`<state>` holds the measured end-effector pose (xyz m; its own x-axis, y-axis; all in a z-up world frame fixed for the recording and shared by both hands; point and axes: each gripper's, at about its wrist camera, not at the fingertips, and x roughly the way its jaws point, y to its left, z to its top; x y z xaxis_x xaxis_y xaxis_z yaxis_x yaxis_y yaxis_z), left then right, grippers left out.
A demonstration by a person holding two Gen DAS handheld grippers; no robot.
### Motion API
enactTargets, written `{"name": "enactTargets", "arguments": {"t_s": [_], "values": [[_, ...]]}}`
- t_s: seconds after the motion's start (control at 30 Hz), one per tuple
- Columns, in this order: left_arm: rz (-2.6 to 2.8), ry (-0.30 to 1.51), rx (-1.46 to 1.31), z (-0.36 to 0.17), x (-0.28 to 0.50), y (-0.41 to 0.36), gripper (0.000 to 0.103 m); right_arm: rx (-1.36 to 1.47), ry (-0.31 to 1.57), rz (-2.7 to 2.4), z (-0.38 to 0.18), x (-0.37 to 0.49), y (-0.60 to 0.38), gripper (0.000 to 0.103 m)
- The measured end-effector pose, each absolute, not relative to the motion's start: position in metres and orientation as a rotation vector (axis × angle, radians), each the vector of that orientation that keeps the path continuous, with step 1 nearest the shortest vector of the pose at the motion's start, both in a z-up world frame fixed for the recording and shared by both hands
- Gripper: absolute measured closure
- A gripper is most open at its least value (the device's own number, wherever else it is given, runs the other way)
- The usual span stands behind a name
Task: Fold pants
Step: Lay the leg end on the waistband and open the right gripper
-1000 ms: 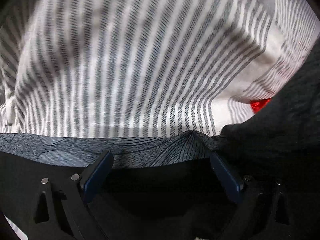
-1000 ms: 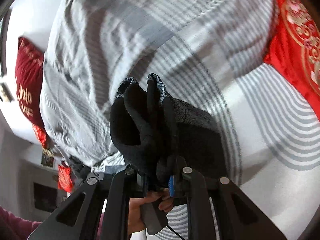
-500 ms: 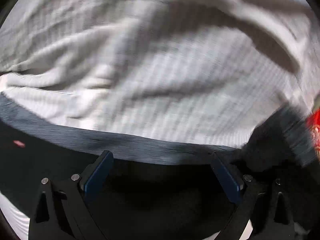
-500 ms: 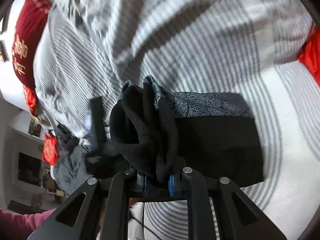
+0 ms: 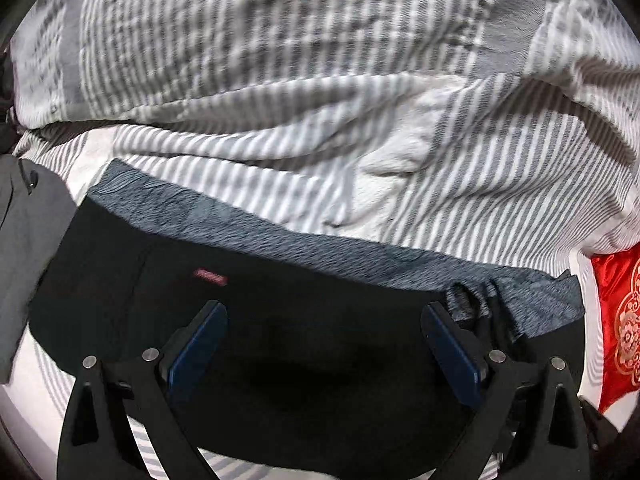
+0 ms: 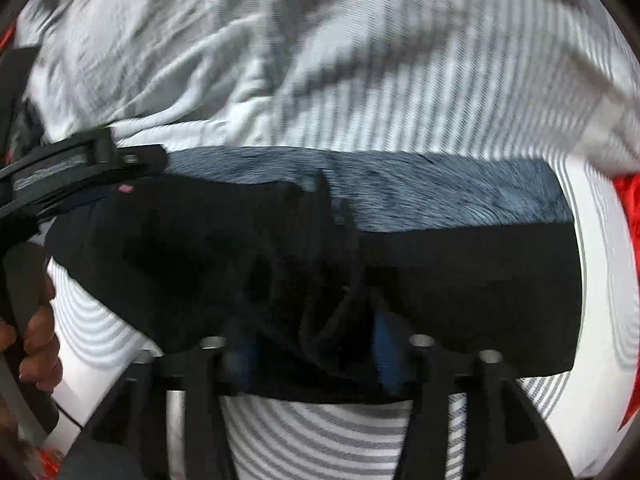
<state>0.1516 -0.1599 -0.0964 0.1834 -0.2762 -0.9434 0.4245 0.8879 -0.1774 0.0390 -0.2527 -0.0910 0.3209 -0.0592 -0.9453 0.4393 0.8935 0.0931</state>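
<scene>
Striped bedding point(image 5: 360, 140) and red cushion point(image 5: 616, 320) around black pants point(image 5: 280, 300).

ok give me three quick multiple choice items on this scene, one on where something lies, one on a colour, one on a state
1. The pants lie on:
A. a striped bedsheet
B. a wooden floor
C. a chair

2. The small label on the pants is:
A. green
B. yellow
C. pinkish red

3. The left gripper is:
A. clamped on the pants
B. open above the pants
C. holding a pillow

Answers:
1 A, grey and white striped bedsheet surrounds the pants.
2 C, a pinkish red tag on black cloth.
3 B, its blue pads stand wide apart, nothing pinched.
</scene>
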Motion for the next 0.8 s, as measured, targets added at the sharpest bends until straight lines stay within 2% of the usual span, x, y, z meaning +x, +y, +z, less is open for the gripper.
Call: {"name": "enactTargets", "arguments": {"t_s": [0.2, 0.43, 0.5, 0.53, 0.57, 0.6, 0.67, 0.7, 0.8], "values": [[-0.562, 1.276, 0.200, -0.085, 0.141, -0.162, 0.004, 0.423, 1.139, -0.210, -0.052, 0.022, -0.243, 0.033], [-0.760, 1.286, 0.257, -0.077, 0.095, -0.212, 0.004, 0.617, 1.147, -0.460, -0.048, -0.030, -0.327, 0.033], [-0.796, 1.302, 0.239, -0.076, 0.084, -0.227, 0.004, 0.633, 1.152, -0.504, -0.050, -0.036, -0.349, 0.035], [-0.823, 1.314, 0.231, -0.077, 0.076, -0.238, 0.004, 0.639, 1.153, -0.513, -0.051, -0.039, -0.359, 0.040], [-0.838, 1.320, 0.230, -0.076, 0.072, -0.245, 0.007, 0.644, 1.155, -0.519, -0.052, -0.041, -0.368, 0.047], [-0.852, 1.323, 0.243, -0.078, 0.066, -0.256, 0.017, 0.649, 1.157, -0.519, -0.051, -0.042, -0.372, 0.050], [-0.850, 1.354, 0.269, -0.084, 0.059, -0.271, 0.032, 0.673, 1.169, -0.503, -0.054, -0.043, -0.385, 0.061], [-0.843, 1.388, 0.265, -0.091, 0.057, -0.278, 0.040, 0.681, 1.177, -0.492, -0.056, -0.041, -0.392, 0.063], [-0.812, 1.427, 0.262, -0.103, 0.053, -0.287, 0.043, 0.659, 1.177, -0.476, -0.056, -0.031, -0.407, 0.065]]}}
